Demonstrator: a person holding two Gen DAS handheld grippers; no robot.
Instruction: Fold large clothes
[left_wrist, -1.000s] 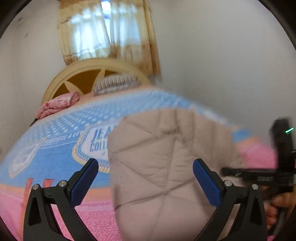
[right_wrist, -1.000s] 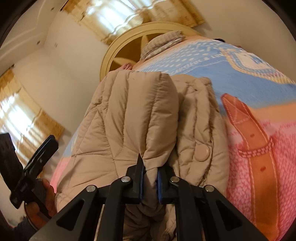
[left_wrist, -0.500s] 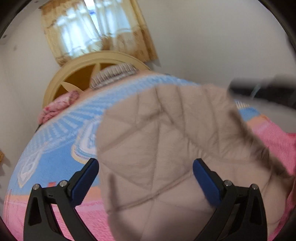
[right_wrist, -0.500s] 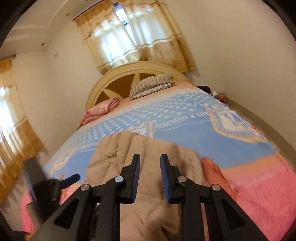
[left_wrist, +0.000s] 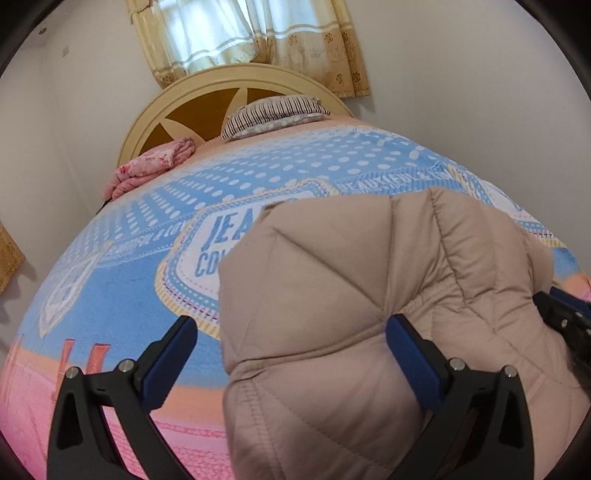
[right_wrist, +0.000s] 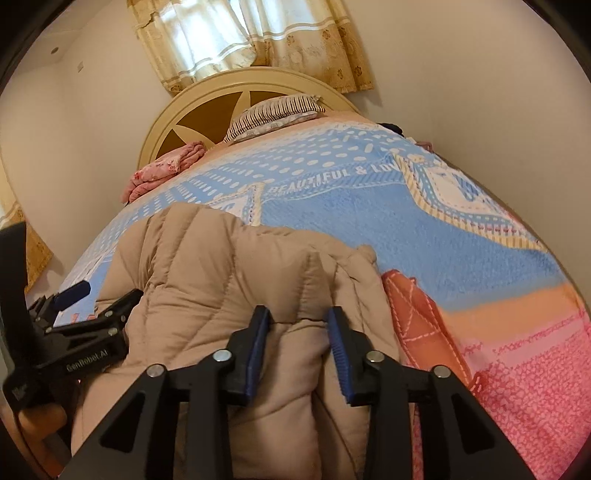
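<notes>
Left claw (left_wrist: 291, 350): jaws wide apart, empty, hovering over jacket (left_wrist: 369, 314)
Right claw (right_wrist: 297, 350): parted, holding nothing
Jacket: folded bundle resting on bed (right_wrist: 369, 221), so probably done

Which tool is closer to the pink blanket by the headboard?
Left. The left tool sits on the pink blanket's side of the jacket; the right tool is farther across.

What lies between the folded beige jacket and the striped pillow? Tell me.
Only bare blue dotted bedspread lies between the beige jacket and the striped pillow; nothing rests on it. Both wrist views show this.
</notes>
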